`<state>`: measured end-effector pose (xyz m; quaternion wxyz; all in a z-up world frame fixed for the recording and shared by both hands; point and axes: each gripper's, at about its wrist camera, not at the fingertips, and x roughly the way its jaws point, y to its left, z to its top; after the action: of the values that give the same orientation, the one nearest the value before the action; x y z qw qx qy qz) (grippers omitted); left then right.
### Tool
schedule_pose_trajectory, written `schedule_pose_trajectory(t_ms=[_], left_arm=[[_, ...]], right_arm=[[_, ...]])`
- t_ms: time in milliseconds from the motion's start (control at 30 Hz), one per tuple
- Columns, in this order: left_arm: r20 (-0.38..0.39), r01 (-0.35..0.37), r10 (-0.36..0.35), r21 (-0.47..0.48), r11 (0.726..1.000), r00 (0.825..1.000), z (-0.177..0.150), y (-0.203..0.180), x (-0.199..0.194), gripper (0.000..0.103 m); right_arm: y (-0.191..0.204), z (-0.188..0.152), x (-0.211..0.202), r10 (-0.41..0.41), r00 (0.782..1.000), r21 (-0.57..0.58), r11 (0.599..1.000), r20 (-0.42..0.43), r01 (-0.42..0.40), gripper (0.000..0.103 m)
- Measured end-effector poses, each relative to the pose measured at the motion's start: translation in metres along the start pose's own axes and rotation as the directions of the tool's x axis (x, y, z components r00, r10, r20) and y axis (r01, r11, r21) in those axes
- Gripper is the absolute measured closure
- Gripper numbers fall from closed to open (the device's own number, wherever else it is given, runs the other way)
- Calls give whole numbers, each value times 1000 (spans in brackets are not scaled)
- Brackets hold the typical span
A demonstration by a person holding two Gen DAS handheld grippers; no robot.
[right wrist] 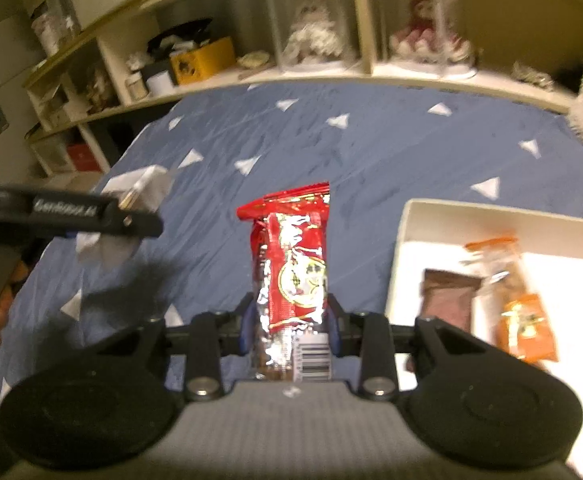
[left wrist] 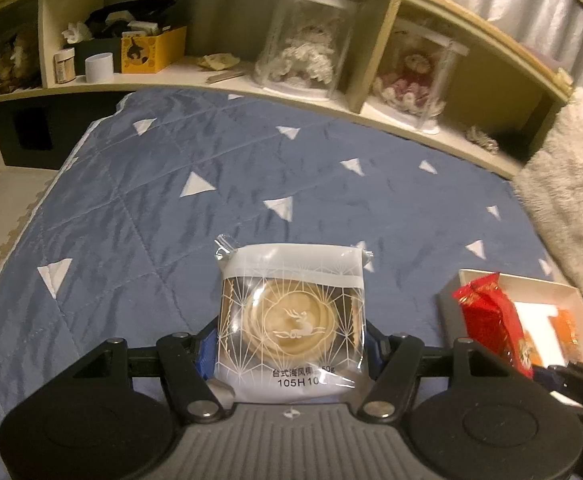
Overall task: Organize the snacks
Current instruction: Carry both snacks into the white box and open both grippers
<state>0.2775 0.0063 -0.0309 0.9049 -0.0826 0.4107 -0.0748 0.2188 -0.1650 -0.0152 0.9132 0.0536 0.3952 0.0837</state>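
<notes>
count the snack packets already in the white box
2 clearly visible in the right wrist view: a brown packet near the white box's left wall and an orange packet right of it. Frame edges cut off the box, so more may be hidden.

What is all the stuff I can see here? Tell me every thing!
Pastry packet: one, clear with a beige round cake, held in the left jaws.
Red snack packet: one, red and silver foil, held in the right jaws.
White box: one, white, on the quilt at right.
Orange packets: about two, orange, inside the box.
Brown packet: one, brown, inside the box.
Quilt: one, blue with white triangles.
Shelf: one, cream, behind the quilt.
Doll cases: two, clear, on the shelf.
Yellow box: one, on the shelf.
Fluffy blanket: one, whitish, far right.
Left gripper: black.
Right gripper: black.
</notes>
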Motion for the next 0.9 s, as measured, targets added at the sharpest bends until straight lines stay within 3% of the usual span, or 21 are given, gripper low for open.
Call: schedule_pose_trajectory(t_ms=[333, 600, 900], left_arm=[[40, 96, -97, 40, 995, 994, -9, -45, -22, 36], [15, 164, -166, 94, 982, 986, -16, -96, -17, 36], [-41, 290, -287, 91, 953, 957, -20, -163, 8, 36]], right_arm=[[-44, -6, -49, -60, 997, 2, 998, 55, 60, 63], [-99, -21, -83, -153, 985, 70, 987, 77, 148, 63], [-162, -34, -88, -228, 972, 162, 963, 66, 215, 63]])
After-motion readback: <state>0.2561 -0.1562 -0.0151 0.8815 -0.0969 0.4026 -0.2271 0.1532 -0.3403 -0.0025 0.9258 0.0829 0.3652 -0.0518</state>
